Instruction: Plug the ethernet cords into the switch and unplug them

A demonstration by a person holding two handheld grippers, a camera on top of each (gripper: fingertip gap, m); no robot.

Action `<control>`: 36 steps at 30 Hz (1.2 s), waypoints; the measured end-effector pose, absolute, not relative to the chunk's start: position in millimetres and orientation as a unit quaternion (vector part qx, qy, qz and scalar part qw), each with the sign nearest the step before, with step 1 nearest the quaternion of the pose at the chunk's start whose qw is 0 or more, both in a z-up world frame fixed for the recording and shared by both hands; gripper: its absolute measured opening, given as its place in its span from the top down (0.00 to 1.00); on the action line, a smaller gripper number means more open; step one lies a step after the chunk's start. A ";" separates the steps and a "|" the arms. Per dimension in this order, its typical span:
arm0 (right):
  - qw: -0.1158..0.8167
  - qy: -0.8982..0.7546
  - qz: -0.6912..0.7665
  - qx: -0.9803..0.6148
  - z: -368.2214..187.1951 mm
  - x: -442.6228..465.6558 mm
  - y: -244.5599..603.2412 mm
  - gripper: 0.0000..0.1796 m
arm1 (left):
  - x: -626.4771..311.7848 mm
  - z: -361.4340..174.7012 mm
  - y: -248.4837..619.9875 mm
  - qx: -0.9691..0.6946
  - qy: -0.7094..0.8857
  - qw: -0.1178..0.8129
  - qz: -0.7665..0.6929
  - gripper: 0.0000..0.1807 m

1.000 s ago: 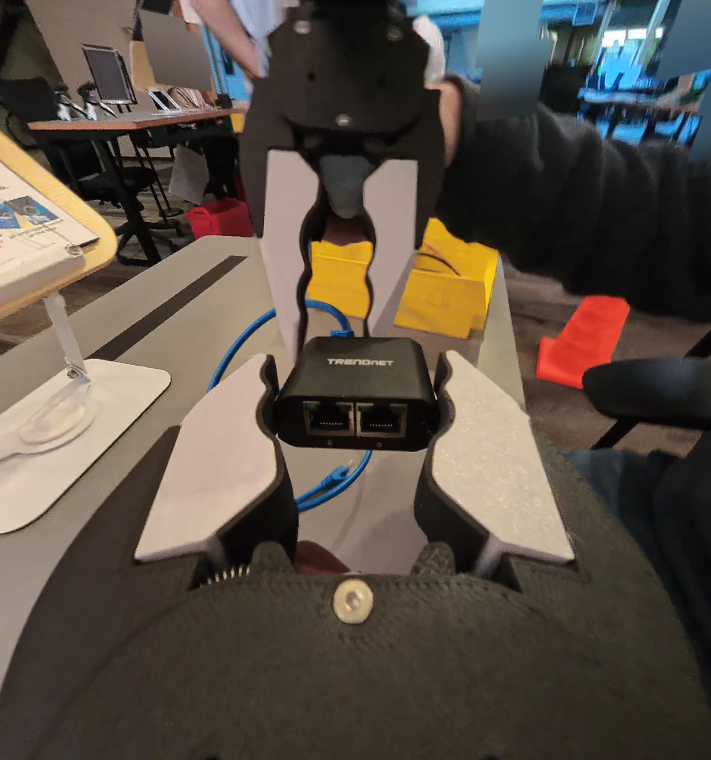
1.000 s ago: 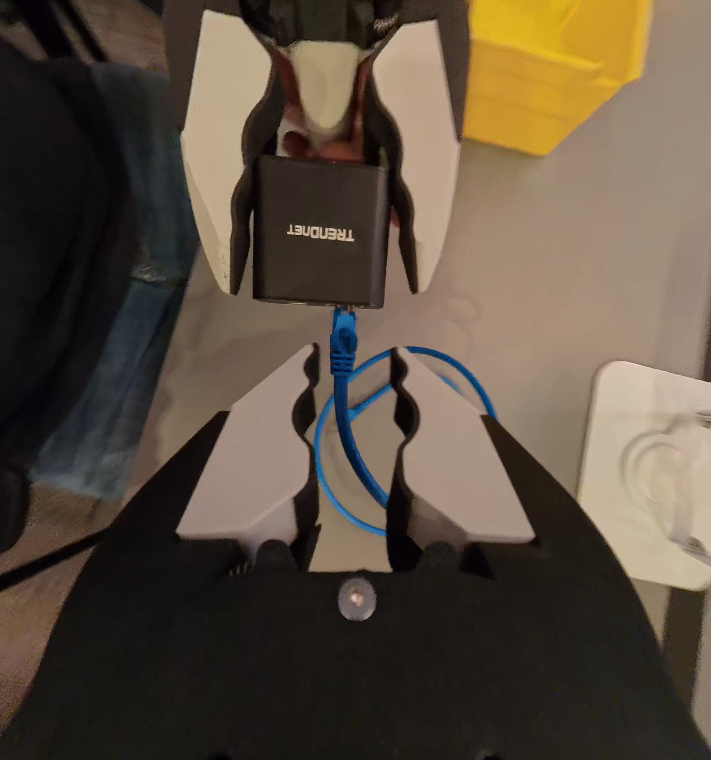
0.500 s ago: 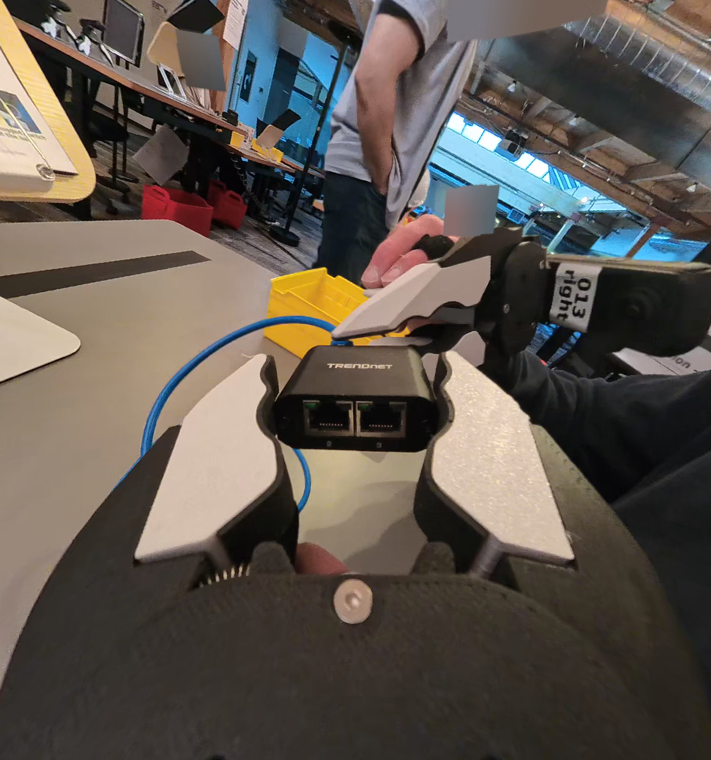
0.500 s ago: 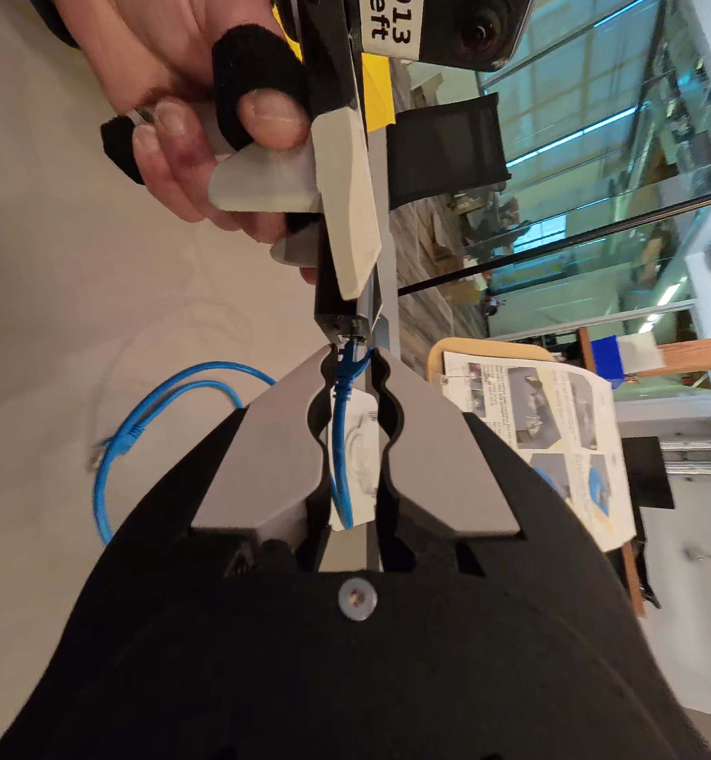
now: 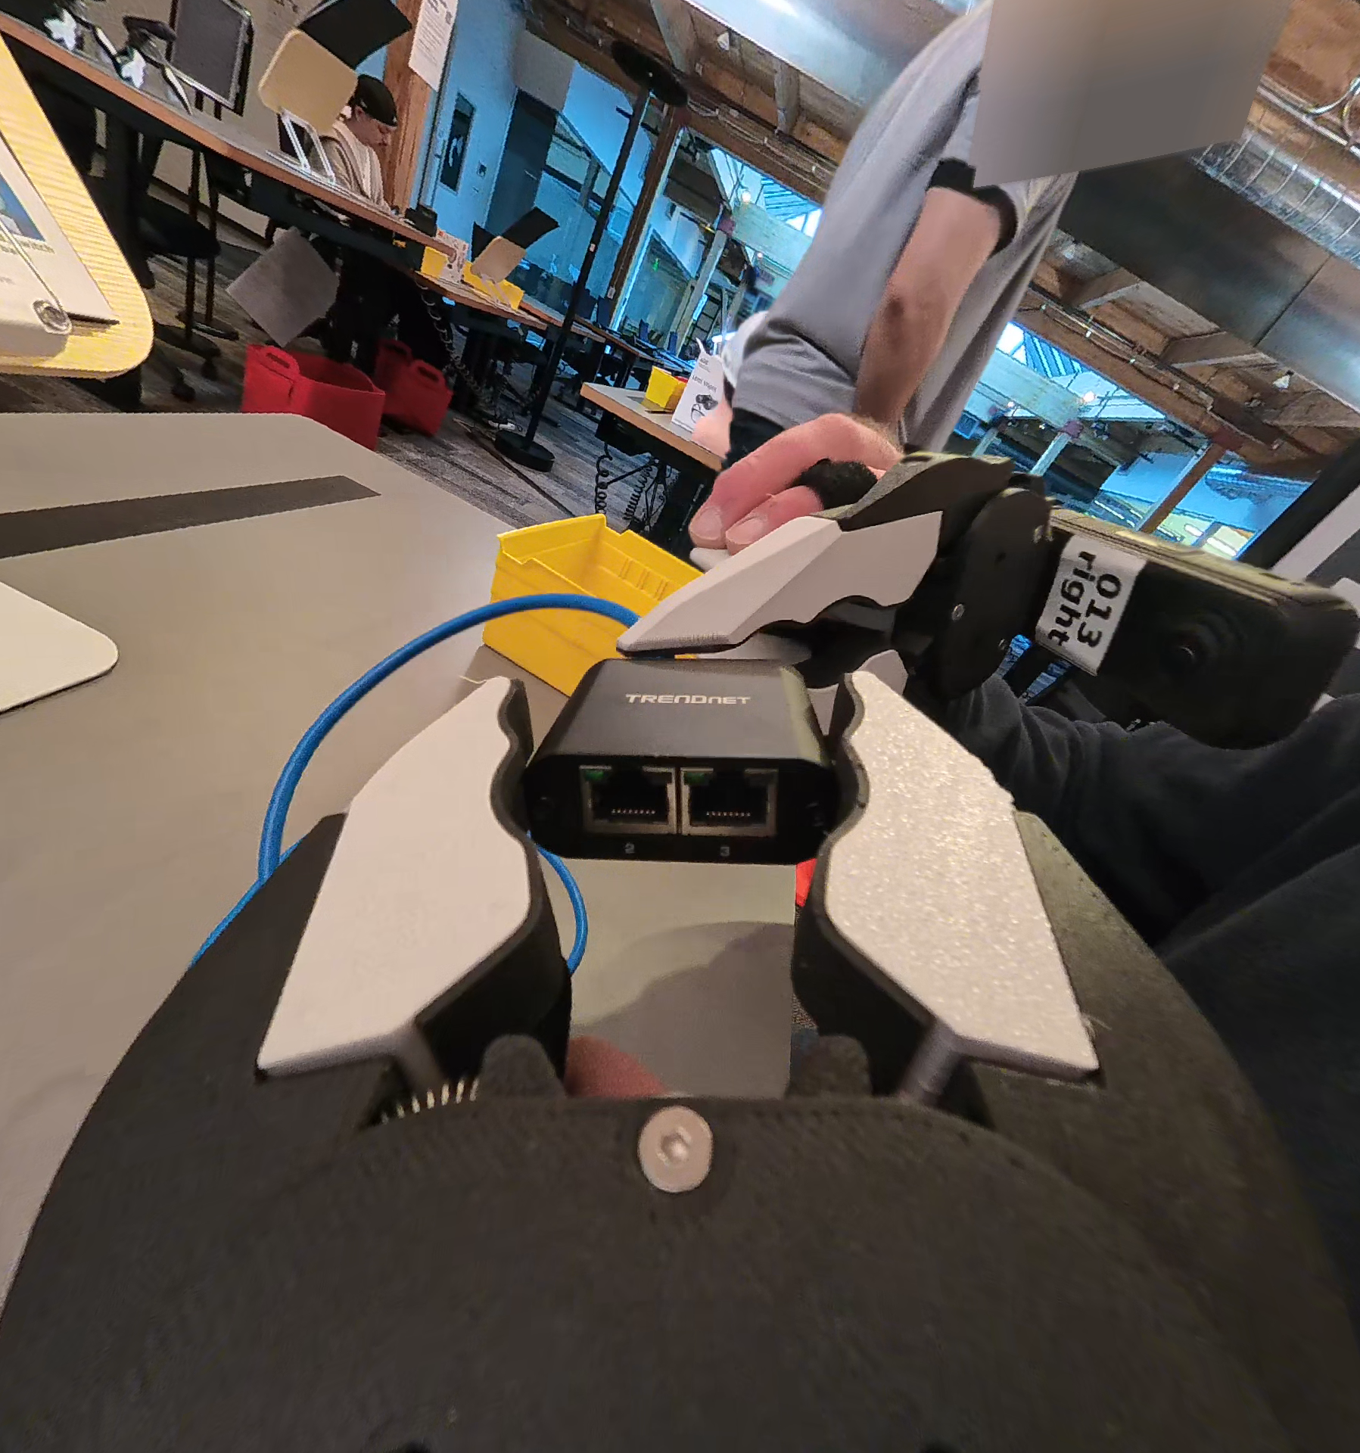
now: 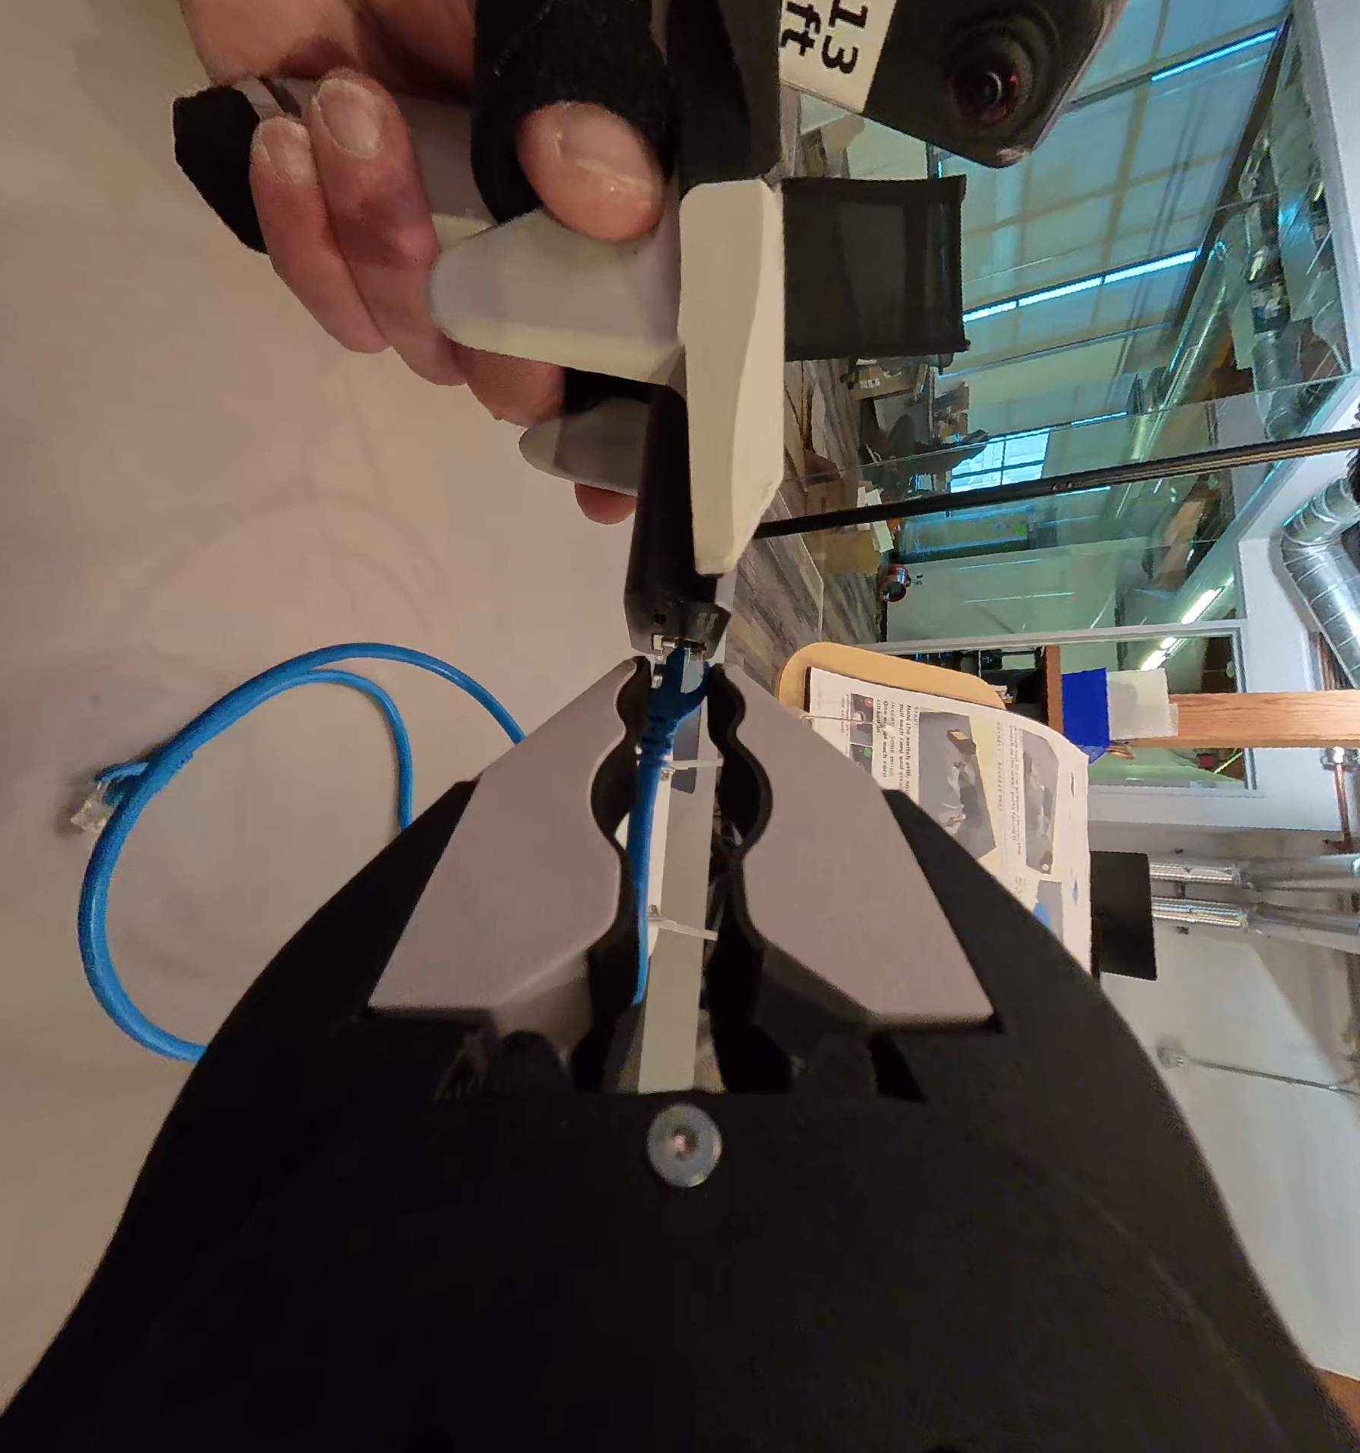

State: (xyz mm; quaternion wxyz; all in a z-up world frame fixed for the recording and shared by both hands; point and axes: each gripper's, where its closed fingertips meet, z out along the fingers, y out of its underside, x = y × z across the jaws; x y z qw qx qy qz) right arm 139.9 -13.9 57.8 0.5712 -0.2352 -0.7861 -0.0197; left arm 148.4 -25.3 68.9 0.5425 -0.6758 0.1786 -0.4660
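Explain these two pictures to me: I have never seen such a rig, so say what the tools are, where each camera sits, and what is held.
No robot here: a person holds a hand-squeezed two-finger gripper in each hand, each with a camera looking along its fingers.

The left wrist view shows the left gripper clamping a small black two-port network switch by its sides; both ports facing the camera are empty. The right gripper reaches in behind it.

The right wrist view, rolled sideways, shows the right gripper closed around the plug end of a thin blue ethernet cord at the switch's far side; whether the plug is seated, I cannot tell.

On the grey tabletop lie the cord's loop, its loose clear plug and a yellow plastic bin.
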 end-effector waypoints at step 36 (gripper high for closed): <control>0.415 -0.756 0.057 -0.503 3.3 211.5 35.3 0.92 | 89.8 116.5 -23.5 -0.656 0.192 0.610 -0.401 0.60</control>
